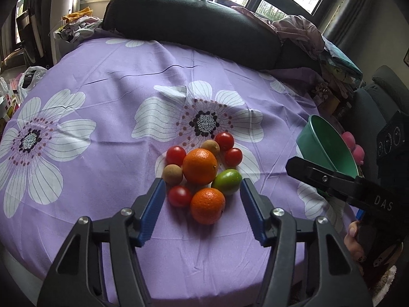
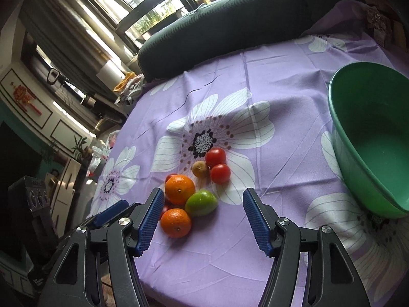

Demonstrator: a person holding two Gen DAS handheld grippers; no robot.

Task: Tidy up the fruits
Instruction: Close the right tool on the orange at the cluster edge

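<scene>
A pile of fruit lies on the purple flowered cloth: two oranges (image 1: 200,165) (image 1: 207,206), a green fruit (image 1: 227,181), several red tomatoes (image 1: 224,141) and two brown round fruits (image 1: 173,174). My left gripper (image 1: 200,186) is open just in front of the pile, its fingers on either side of the near orange. My right gripper (image 2: 203,197) is open and empty, to the right of the pile, with the green fruit (image 2: 201,202) between its tips. An empty green bowl (image 2: 370,138) stands at the right; it also shows in the left wrist view (image 1: 329,145).
A dark cushion (image 1: 189,25) lies along the far edge of the table. Crumpled clothes (image 1: 301,33) and clutter are piled at the back right. The right gripper's body (image 1: 358,189) and the hand holding it show at the right of the left wrist view.
</scene>
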